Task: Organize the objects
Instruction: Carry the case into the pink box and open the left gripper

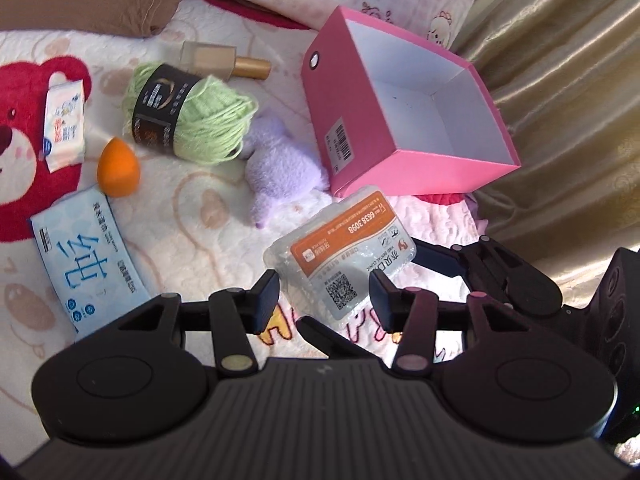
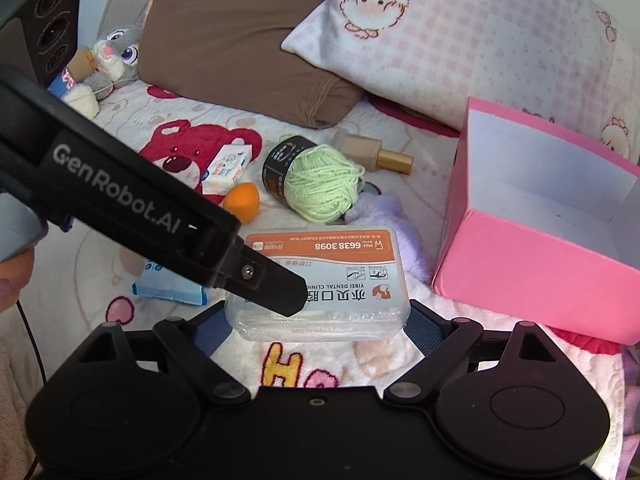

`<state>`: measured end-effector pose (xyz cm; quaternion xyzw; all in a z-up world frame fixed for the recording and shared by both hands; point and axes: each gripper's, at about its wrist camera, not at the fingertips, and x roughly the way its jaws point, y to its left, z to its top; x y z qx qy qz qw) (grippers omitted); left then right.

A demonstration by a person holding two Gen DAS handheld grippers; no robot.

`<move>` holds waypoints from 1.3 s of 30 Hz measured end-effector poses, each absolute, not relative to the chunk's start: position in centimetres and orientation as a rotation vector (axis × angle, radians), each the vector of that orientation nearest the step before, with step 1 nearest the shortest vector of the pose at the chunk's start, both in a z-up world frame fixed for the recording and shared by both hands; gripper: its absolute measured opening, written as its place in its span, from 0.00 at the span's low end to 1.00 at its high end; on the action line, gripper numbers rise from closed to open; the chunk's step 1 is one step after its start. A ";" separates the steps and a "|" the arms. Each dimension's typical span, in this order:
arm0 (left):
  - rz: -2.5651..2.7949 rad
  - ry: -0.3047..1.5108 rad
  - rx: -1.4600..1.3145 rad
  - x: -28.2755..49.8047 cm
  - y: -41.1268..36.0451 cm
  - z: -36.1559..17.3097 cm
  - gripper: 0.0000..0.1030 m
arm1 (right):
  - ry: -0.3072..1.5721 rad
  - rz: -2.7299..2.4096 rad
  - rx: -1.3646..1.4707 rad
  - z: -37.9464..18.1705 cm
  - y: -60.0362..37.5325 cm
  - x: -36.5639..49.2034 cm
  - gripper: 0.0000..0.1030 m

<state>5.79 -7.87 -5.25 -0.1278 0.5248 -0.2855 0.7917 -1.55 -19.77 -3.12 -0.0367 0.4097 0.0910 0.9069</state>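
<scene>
The right hand-held gripper (image 2: 320,322) grasps the clear plastic box (image 2: 320,280) at its 2 short ends, above the bed (image 2: 168,344). The left hand-held gripper (image 1: 324,292) stands released, its fingers astride the box's near corner. The pink box (image 2: 532,252) lies ahead-right, open.

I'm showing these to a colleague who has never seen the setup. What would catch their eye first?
Probably the open pink box, empty and tilted at the right on the blanket. Next, the clear plastic case with the orange label, gripped at its two ends by the right tool, with the left tool close beside it. Behind it lie a green yarn ball and an orange sponge.
</scene>
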 end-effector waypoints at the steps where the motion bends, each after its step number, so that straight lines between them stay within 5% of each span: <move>1: -0.620 1.115 -0.262 5.9 -8.4 -4.3 0.45 | 0.832 0.178 -0.077 -2.3 -20.2 -1.6 0.91; 15: -0.727 1.028 -0.177 13.6 -21.4 3.4 0.49 | 0.731 -0.030 -0.098 4.6 -30.7 3.2 0.91; 39: -0.661 1.214 -0.306 28.9 -35.4 -8.0 0.46 | 1.103 -0.071 -0.110 -5.3 -45.8 18.2 0.91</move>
